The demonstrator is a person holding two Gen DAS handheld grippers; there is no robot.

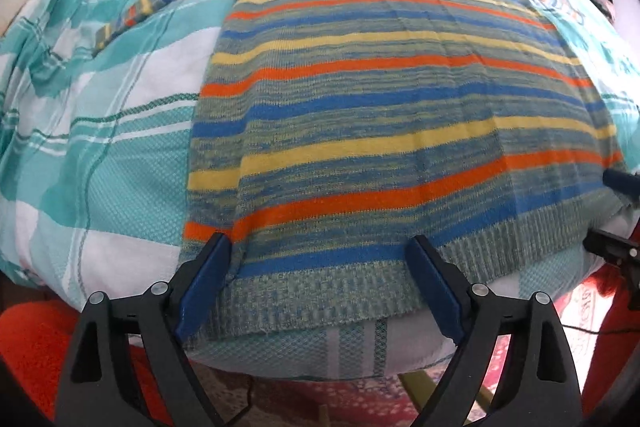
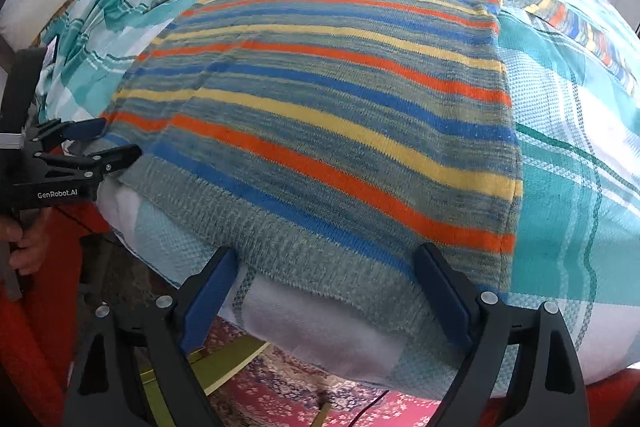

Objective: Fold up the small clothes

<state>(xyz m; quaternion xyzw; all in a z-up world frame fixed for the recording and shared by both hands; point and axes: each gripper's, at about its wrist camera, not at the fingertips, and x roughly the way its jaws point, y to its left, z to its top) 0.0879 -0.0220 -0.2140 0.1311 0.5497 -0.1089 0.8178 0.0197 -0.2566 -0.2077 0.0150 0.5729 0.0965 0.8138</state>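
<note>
While spread flat across a bed covered in a teal-and-white checked bedspread (image 1: 100, 155), striped knitted sweater (image 1: 380, 99) lying face up or face down, hard to say which, with its ribbed hem (image 1: 320, 291) along the near edge of the bed and its neckline toward the far edge. Stripes of orange, blue, yellow and grey-green running across the body. One sleeve (image 1: 160, 3) stretched out toward the far left corner of the bed, the other sleeve (image 2: 580, 23) reaching toward the far right side. A lengthwise crease or fold visible down the left part of the body, seen from the left wrist view, suggesting one side panel possibly turned over already, though not certain.

Left gripper (image 1: 320, 267) poised over the hem near the sweater's left corner, blue-padded fingers (image 1: 208, 283) spread wide, nothing pinched between them. Right gripper (image 2: 328, 275) likewise hovering over the hem toward the right corner, fingers wide apart and empty. Left gripper also seen from the right wrist view at the near left edge of the bed, held by a person's hand (image 2: 24, 247).

Judged from this: folding barely begun. Garment laid out and smoothed, sleeves not yet tucked in, body not yet folded over. Remaining work likely a grasp of the hem at both corners, then bringing it up toward the neckline, plus sleeves folded inward.

Below the bed edge, patterned red rug (image 2: 300, 387) on the floor.
</note>
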